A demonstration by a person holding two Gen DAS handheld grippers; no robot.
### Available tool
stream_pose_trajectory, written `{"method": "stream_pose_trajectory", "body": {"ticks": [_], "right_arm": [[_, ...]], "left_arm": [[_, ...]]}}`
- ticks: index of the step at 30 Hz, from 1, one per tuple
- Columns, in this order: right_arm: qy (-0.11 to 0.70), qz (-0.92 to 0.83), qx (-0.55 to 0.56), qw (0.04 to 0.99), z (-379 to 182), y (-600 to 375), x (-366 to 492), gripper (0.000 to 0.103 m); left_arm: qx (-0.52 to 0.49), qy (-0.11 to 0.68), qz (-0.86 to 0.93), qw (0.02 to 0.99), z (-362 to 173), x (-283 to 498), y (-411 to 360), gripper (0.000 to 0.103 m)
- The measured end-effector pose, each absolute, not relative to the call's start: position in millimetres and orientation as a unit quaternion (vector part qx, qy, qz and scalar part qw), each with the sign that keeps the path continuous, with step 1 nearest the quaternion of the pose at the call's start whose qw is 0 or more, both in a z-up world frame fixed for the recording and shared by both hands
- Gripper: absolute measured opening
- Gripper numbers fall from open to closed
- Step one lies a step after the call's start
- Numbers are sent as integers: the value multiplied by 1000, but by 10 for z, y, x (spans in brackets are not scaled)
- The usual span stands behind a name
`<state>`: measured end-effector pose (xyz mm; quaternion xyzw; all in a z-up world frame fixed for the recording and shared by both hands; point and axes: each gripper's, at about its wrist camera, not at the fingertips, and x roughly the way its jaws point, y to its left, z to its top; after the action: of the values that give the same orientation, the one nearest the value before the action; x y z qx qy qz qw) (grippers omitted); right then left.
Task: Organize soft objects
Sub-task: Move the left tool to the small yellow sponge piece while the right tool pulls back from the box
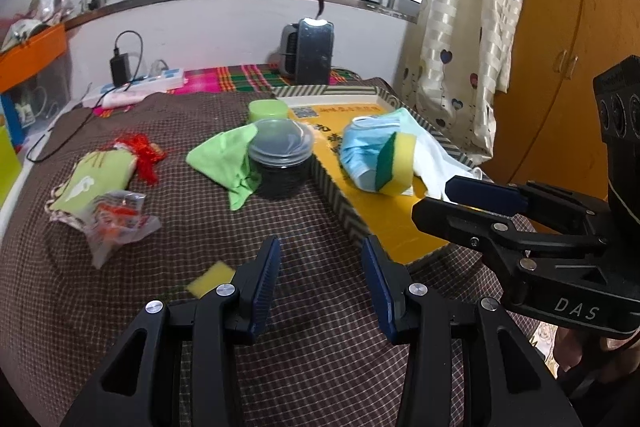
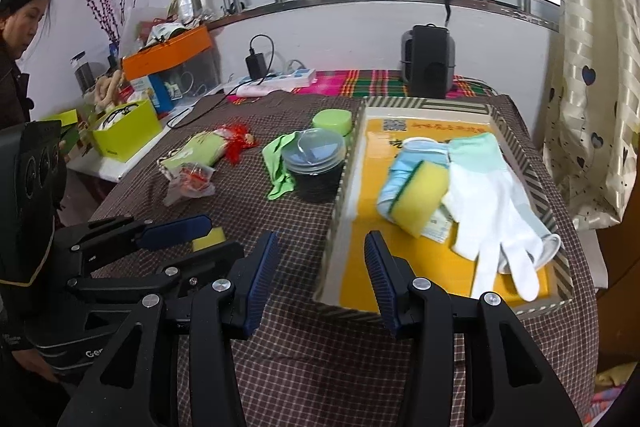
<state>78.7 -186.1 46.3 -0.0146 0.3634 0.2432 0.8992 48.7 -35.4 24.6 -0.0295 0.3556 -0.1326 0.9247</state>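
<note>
Both tongs empty above the checked tabletop [image 1: 280,211]

Left tongs [image 1: 320,279] and right tongs [image 2: 322,267] stand apart; yellow-green sponge [image 2: 422,201], blue face mask [image 2: 400,175] and white glove [image 2: 492,215] lie in the striped cardboard tray [image 2: 340,195].

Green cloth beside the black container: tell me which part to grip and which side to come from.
Grip the green cloth at its broad left part, which lies clear on the checked tablecloth, coming from above on the left. Its right edge tucks against the black container, so fingers would probably bump there. Both grippers are open and empty.
</note>
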Motion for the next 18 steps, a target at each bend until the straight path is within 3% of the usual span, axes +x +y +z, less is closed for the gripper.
{"method": "stream_pose_trajectory", "body": {"ticks": [18], "right_arm": [[360,289,-27,887,414,-1556,753,47]], "left_arm": [[-48,365,-87,926,131,385,151,42]]}}
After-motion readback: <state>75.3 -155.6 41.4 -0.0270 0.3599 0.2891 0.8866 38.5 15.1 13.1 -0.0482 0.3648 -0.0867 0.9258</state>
